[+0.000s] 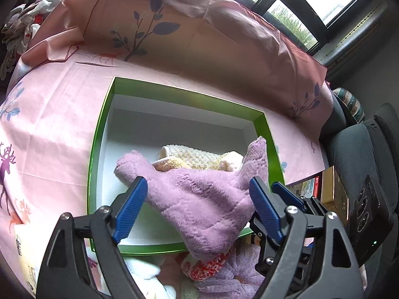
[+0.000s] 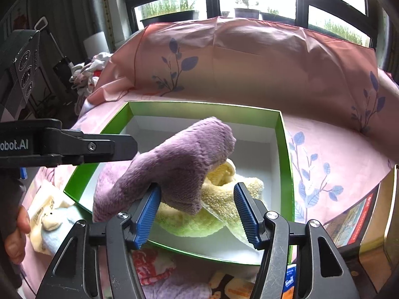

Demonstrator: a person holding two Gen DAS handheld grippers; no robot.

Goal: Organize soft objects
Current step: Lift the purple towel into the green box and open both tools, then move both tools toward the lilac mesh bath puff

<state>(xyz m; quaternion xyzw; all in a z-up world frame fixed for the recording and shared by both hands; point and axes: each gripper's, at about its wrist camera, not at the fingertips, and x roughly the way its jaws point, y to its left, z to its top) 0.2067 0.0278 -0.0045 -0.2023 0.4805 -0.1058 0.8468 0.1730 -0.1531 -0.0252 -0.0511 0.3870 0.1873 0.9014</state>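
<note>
Left wrist view shows the left gripper (image 1: 197,206) spread wide over the near edge of the green box (image 1: 99,134), its blue pads clear of the purple plush cloth (image 1: 199,194) that lies between them. That cloth drapes half in the box and half over the near rim, on top of a cream-yellow towel (image 1: 189,157) already inside. From the right wrist view, the right gripper (image 2: 197,211) is also spread, one pad just beside the purple plush cloth (image 2: 174,169), nothing pinched, the cream-yellow towel (image 2: 219,199) under it. The step in hand looks like settling this cloth in the green box (image 2: 284,149). To do it well, I would tuck the overhanging end inward past the rim before reaching for the soft pieces heaped in front, and keep the pads from snagging the pile.
</note>
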